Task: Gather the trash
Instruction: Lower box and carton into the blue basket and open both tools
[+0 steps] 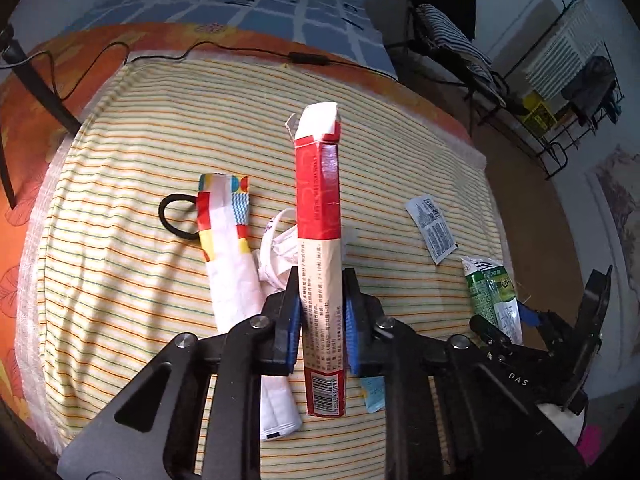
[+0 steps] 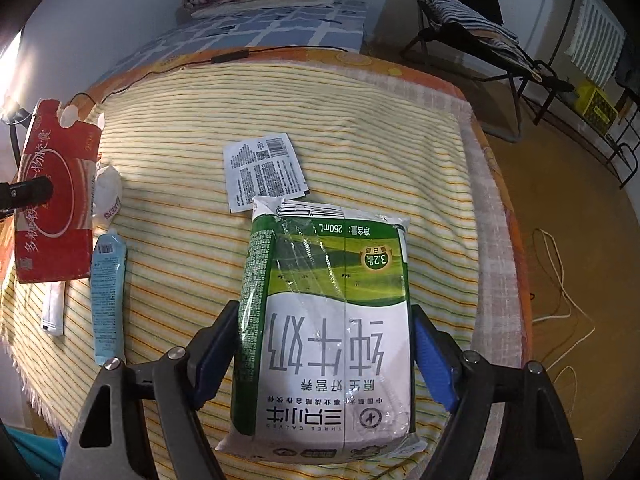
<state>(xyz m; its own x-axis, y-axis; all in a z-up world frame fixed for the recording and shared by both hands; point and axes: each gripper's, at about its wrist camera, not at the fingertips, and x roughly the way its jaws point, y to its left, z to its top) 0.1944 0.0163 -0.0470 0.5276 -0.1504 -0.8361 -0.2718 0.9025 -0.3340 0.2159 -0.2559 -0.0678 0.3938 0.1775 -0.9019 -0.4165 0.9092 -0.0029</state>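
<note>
Left gripper [image 1: 322,320] clamps red carton [image 1: 319,216], lifted. Right gripper [image 2: 326,354] pinches milk pouch [image 2: 328,320]. Left on desk [image 2: 360,120]: white sachet [image 2: 264,170] at 12 o'clock, blue sachet [image 2: 107,296] at 9. No bin visible.

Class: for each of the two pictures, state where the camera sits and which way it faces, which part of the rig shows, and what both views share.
Left wrist: on the left hand-held gripper, looking down its fingers at the striped cloth; jaws clamp a red carton.
Right wrist: on the right hand-held gripper, facing the same way; its blue pads flank a green milk pack.
Shared: the cloth, carton, milk pack and white sachet.
</note>
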